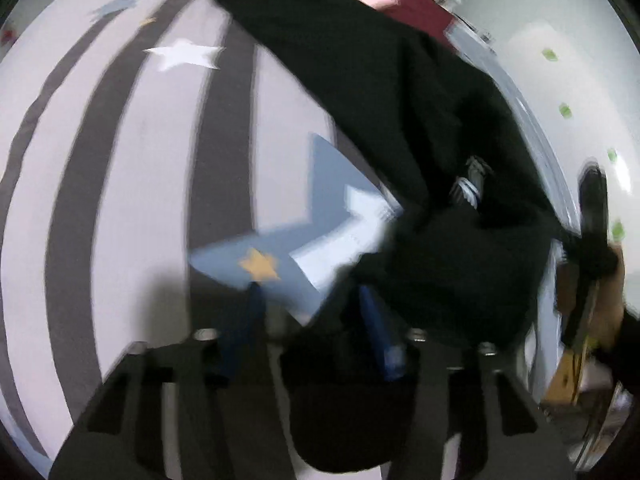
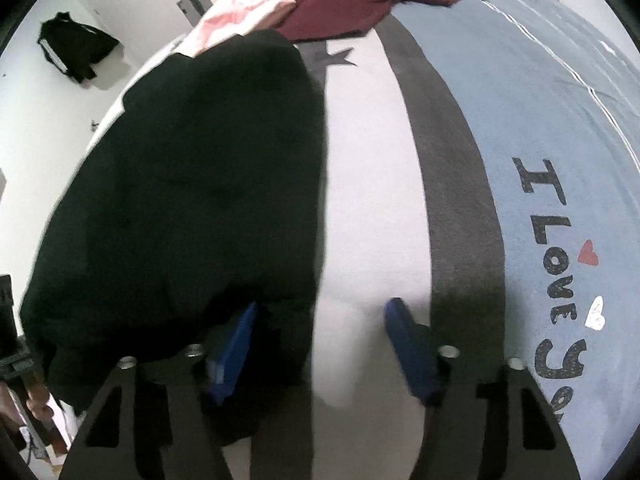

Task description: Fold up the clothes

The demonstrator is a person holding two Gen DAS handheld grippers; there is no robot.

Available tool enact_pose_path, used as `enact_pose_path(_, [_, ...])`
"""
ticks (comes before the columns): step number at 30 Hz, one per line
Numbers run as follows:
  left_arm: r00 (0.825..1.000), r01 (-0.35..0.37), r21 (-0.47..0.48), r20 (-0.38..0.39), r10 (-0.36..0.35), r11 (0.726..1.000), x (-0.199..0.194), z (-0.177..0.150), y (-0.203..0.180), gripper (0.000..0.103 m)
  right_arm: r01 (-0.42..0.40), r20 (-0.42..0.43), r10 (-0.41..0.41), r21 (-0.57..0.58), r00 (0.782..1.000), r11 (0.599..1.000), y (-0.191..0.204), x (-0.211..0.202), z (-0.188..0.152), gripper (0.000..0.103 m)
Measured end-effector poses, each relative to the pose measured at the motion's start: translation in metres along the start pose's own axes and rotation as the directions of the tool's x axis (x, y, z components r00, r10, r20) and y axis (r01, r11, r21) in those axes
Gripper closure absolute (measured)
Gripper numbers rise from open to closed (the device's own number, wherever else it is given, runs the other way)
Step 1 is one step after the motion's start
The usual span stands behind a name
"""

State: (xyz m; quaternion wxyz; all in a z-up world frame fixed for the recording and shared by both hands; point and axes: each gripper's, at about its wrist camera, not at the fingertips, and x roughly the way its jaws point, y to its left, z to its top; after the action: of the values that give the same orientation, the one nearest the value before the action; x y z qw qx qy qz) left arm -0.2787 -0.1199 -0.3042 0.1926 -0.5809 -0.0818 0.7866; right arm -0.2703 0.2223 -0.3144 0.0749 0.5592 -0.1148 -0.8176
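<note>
Everything here sits on the striped bedspread, so I'll place things off that. The black garment lies in a heap along the bedspread's edge, next to the pale floor. It's so dark you can't make out any sleeve, collar or fold.

The right gripper hangs over the bedspread's near end with its blue fingers well apart. One finger sits against the garment's edge, the other over bare light fabric; nothing is pinched.

The left wrist view is badly smeared. The left gripper shows blue fingers fairly close together, and black cloth hides much of one finger. I can't tell if it's actually holding any.

At the bedspread's far end lie a pink garment and a maroon garment, both partly cut off by the frame.
</note>
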Motion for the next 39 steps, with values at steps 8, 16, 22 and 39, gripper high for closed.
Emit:
enact_pose_path(8, [0.999, 0.036, 0.068, 0.016, -0.038, 0.997, -0.02, -0.031, -0.039, 0.103, -0.077, -0.044, 0.075, -0.048, 0.996, 0.996, 0.026, -0.009, -0.014, 0.091])
enact_pose_path(16, [0.992, -0.015, 0.003, -0.123, 0.016, 1.0, -0.077, -0.137, -0.033, 0.103, -0.158, -0.073, 0.15, -0.134, 0.986, 0.978, 0.024, -0.066, -0.058, 0.095])
enact_pose_path(22, [0.987, -0.157, -0.136, -0.043, 0.152, 0.978, -0.092, -0.109, -0.008, 0.103, -0.087, -0.143, 0.062, -0.181, 0.988, 0.98, 0.013, -0.085, -0.095, 0.103])
enact_pose_path(39, [0.97, -0.202, -0.057, 0.123, 0.208, 0.978, 0.071, 0.163, -0.025, 0.034, -0.12, 0.057, 0.123, -0.049, 0.991, 0.992, -0.009, -0.034, 0.038, 0.046])
